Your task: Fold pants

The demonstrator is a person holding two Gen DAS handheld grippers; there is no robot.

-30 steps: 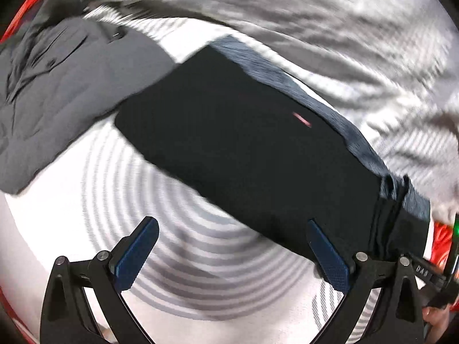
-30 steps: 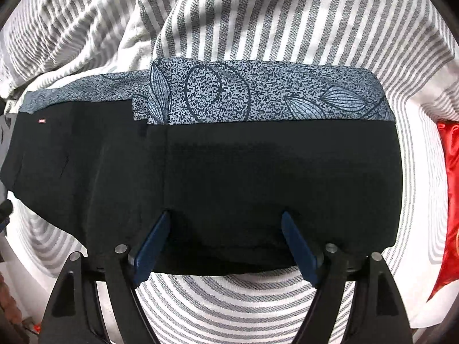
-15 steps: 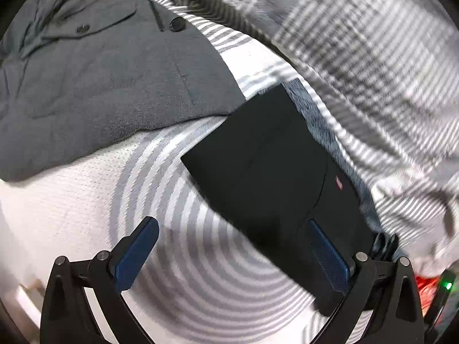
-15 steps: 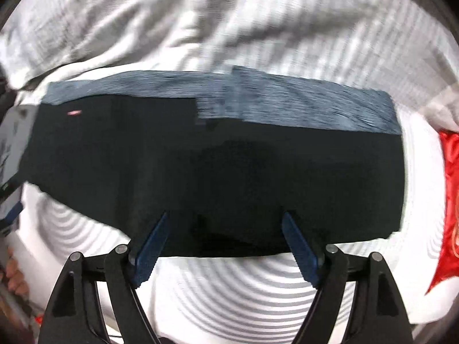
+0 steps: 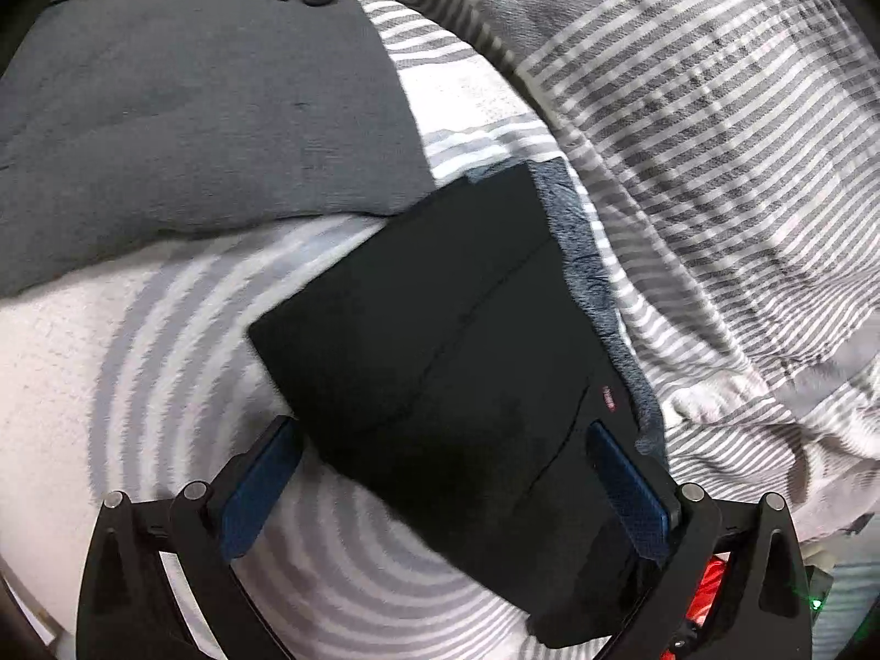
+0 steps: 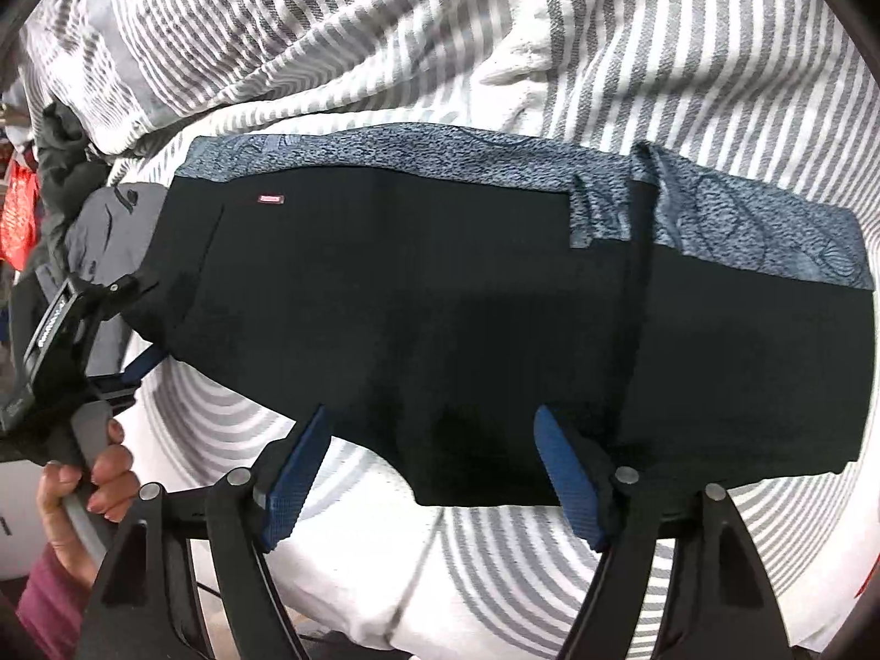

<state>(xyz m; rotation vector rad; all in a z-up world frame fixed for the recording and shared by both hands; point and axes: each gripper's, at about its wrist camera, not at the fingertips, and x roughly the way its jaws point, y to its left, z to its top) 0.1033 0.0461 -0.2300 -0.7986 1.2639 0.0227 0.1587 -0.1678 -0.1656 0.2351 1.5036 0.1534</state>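
Observation:
The pants (image 6: 467, 297) are black with a blue-grey patterned band along the far edge. They lie flat across the striped bed sheet. A small red label (image 6: 270, 198) sits near their left end. My right gripper (image 6: 434, 434) is open, its blue pads at the near edge of the pants. My left gripper (image 5: 440, 440) is open over the left end of the pants (image 5: 440, 341), one pad on each side of the cloth. The left gripper also shows in the right wrist view (image 6: 137, 360), at the pants' left end.
A grey buttoned garment (image 5: 181, 121) lies just left of the pants. A rumpled grey-striped blanket (image 5: 687, 137) is heaped behind them. The sheet (image 6: 495, 577) has white and grey rings. Red cloth (image 6: 16, 214) shows at the far left.
My left gripper has moved in over the left end of the pants, which now sit between its pads. My right gripper has shifted left along the near edge.

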